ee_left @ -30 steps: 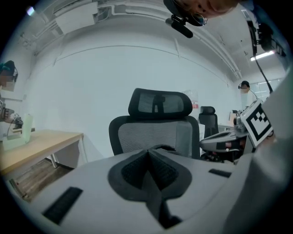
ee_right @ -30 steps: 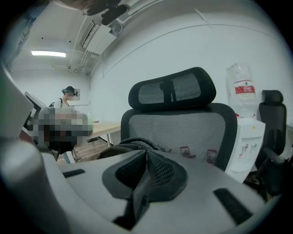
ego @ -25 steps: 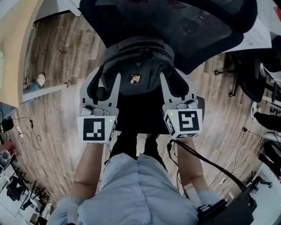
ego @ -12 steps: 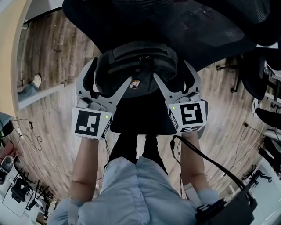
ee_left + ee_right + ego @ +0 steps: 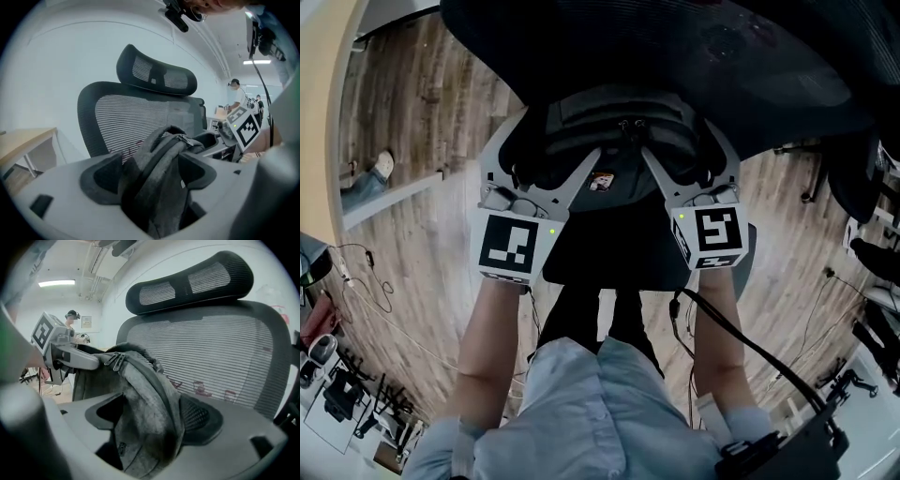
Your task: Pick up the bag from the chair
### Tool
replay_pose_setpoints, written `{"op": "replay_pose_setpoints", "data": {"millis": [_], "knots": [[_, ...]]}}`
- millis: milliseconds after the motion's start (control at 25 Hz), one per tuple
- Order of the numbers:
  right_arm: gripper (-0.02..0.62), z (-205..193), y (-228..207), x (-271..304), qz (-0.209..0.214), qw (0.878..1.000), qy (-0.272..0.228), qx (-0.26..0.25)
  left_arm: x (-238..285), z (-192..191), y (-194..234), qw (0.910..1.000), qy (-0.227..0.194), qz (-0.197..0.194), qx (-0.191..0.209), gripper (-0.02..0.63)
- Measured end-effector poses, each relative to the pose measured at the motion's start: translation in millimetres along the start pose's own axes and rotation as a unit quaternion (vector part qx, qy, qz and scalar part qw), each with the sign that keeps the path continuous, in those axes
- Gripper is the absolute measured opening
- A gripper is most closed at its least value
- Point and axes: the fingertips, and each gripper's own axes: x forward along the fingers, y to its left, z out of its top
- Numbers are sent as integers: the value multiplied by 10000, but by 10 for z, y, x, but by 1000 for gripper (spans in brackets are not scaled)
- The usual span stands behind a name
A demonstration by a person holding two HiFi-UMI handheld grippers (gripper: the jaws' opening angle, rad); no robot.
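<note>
1. The grey bag (image 5: 617, 131) sits in front of the black mesh chair (image 5: 675, 56), close against its backrest and above the dark seat (image 5: 609, 248). From the head view it cannot be told whether the bag's bottom touches the seat.
2. The left tongs (image 5: 551, 150) grip the bag's left side. In the left gripper view the bunched grey fabric fills the gap between the jaws and presses on both dark pads (image 5: 101, 180). A strap or seam runs up the middle of the fold.
3. The right tongs (image 5: 684, 150) grip the bag's right side in the same way. In the right gripper view the fabric is wedged between the jaws and touches both the smooth pad and the dimpled one (image 5: 199, 418).
4. Each pair of tongs comes in at its own side, with its jaws spread in a V around a thick fold (neither pair is fully closed, as the cloth keeps them apart).
5. The zip pulls (image 5: 117, 363) lie along the bag's top edge, and a small tag (image 5: 602, 181) shows on its near face.
6. The curved headrest (image 5: 157, 72) rises above the ribbed mesh back.
7. The person's forearms reach forward over a pale blue shirt (image 5: 591, 403), a black cable (image 5: 750, 352) trails from the right side, and the wooden floor (image 5: 422, 122) lies beneath.
</note>
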Motion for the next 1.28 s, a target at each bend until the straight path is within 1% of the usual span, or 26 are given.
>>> {"op": "replay_pose_setpoints", "data": {"millis": [80,160,320,400,480,520,640,720,880,1040,1160,1280], "knots": [[370,-19,-10,22,-20,10000,70,-14,22,-42,2,9999,136,56,67,359],[362,-33,-21,40,-43,9999,159,-50,36,-65,14,9998,183,83,87,336],[227,-56,-66,1,-160,9995,247,-107,-4,-72,14,9995,164,176,203,283],[195,-83,-50,-43,-178,9994,286,-76,-44,-62,2,9991,97,248,345,251],[172,-107,15,-84,-196,9994,296,-45,-118,-91,0,9988,96,322,360,201],[162,-117,52,-106,-208,9994,283,-36,-155,-101,-7,9987,79,332,366,198],[143,-166,133,-190,-266,9994,234,-33,-238,-103,-63,9982,-35,320,508,188],[130,-188,231,-235,-283,9994,188,-18,-332,-142,-79,9980,-68,356,510,181],[109,-153,497,-344,-252,9997,27,-3,-601,-202,-67,9977,-64,546,391,169],[98,-108,529,-556,-254,9996,-125,24,-736,-189,-203,9970,-94,749,142,152],[94,16,709,-641,-235,9996,-175,-26,-958,-214,-166,9964,-172,828,86,143],[94,200,878,-788,-253,9994,-231,-46,-1209,-139,-151,9958,-221,891,-8,138]]}}
